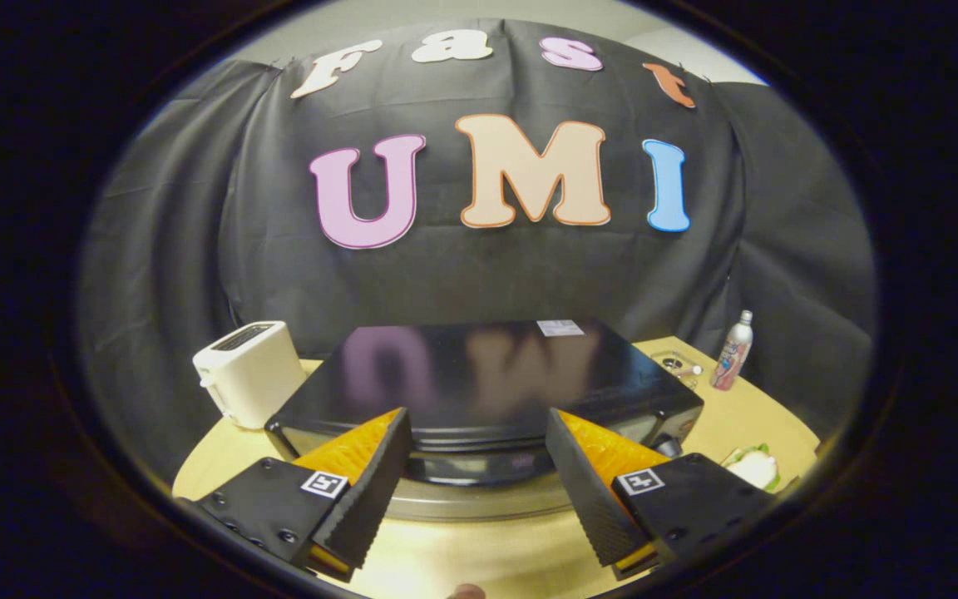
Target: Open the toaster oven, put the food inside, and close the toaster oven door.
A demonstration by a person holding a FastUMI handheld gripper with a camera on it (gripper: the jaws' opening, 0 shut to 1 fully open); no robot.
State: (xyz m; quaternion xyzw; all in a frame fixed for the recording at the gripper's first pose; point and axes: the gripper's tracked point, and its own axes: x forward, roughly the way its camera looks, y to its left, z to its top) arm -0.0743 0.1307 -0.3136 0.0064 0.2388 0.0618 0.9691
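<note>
While the toaster oven (479, 391) sits just ahead of your jaws w/ door apparently not yet opened, all steps look left: open, load, close. Jaws are wide, holding nothing. Food (752, 466) lies beside the right jaw on the wood worktop (479, 557); a white toaster (248, 370) beyond the left, a bottle (733, 349) far right.

Gripper view: rides above the spread fingers (387, 466), looking forward and slightly down, close over the toaster oven (479, 383), wall behind.
</note>
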